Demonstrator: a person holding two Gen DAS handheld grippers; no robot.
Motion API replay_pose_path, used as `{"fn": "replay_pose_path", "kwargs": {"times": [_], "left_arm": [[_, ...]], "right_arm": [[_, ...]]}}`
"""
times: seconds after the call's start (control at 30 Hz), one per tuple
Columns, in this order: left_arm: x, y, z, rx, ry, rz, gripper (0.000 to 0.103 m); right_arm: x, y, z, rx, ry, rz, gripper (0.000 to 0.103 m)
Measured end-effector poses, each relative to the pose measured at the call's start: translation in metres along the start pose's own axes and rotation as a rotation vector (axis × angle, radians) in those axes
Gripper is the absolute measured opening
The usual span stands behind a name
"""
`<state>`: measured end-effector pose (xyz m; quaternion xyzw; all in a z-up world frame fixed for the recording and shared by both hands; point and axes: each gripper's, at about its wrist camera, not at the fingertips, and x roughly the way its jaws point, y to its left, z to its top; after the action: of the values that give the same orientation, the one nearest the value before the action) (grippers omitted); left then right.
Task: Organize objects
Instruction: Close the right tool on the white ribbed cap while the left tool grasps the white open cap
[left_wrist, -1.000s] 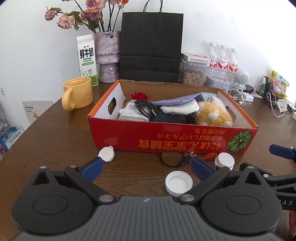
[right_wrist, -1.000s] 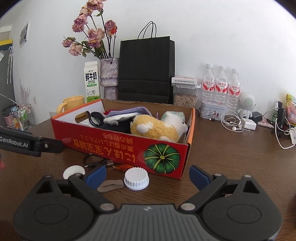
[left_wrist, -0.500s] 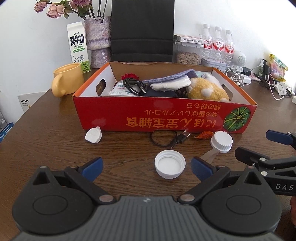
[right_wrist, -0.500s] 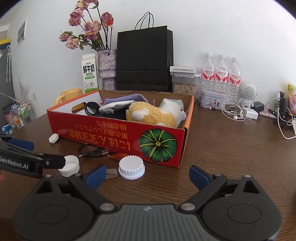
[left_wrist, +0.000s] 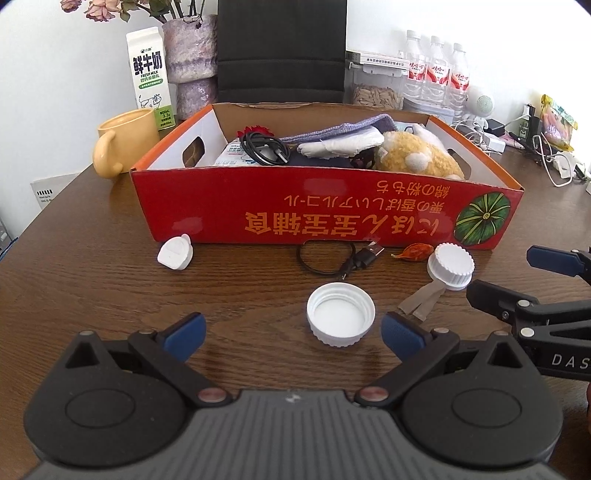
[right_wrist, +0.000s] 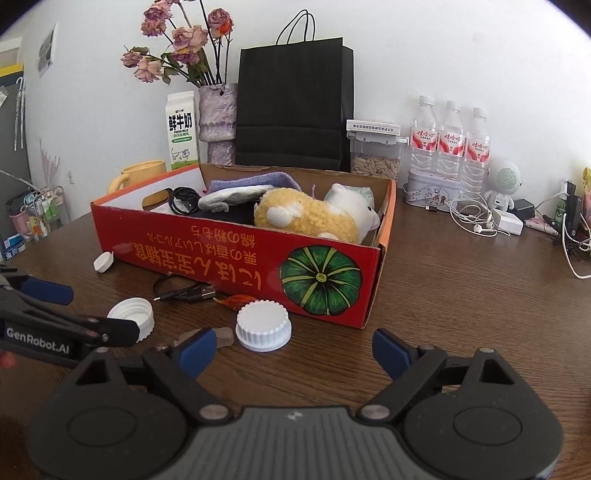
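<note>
The red cardboard box near the middle of the brown wooden table already holds a yellow plush toy, cloths and a black cable. Left outside, before its front wall: an upturned white plastic cap, a ribbed white lid, a small white plug, a black USB cable.

The left gripper is wide open around the upturned cap, holding nothing. The right gripper, whose jaws have just been closing a little, stands open and empty near the ribbed lid.

The box's lower contents are hidden.

**Open jaws near an upturned cap**

The left hand-held gripper hangs wide open over the wooden bench, an upturned white cap just ahead between its fingers. Behind lie a black cable and the red cardboard box.
</note>
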<state>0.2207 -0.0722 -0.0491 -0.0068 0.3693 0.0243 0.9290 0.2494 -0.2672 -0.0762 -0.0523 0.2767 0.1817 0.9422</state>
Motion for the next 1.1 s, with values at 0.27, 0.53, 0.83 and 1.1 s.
{"fn": "replay_pose_path", "kwargs": {"times": [0.27,0.53,0.83,1.1], "left_arm": [[0.01,0.002,0.0,-0.007,0.011,0.003,0.103],[0.017,0.005,0.0,-0.008,0.008,0.015,0.103],[0.019,0.003,-0.001,-0.003,-0.017,0.013,0.103],[0.018,0.003,-0.003,-0.003,-0.025,0.013,0.103]], "right_arm": [[0.014,-0.001,0.003,0.006,0.026,0.014,0.074],[0.031,0.005,0.011,0.003,0.041,0.035,0.063],[0.039,0.01,0.015,0.009,0.057,0.058,0.039],[0.034,0.009,0.013,0.016,0.034,0.051,0.037]]}}
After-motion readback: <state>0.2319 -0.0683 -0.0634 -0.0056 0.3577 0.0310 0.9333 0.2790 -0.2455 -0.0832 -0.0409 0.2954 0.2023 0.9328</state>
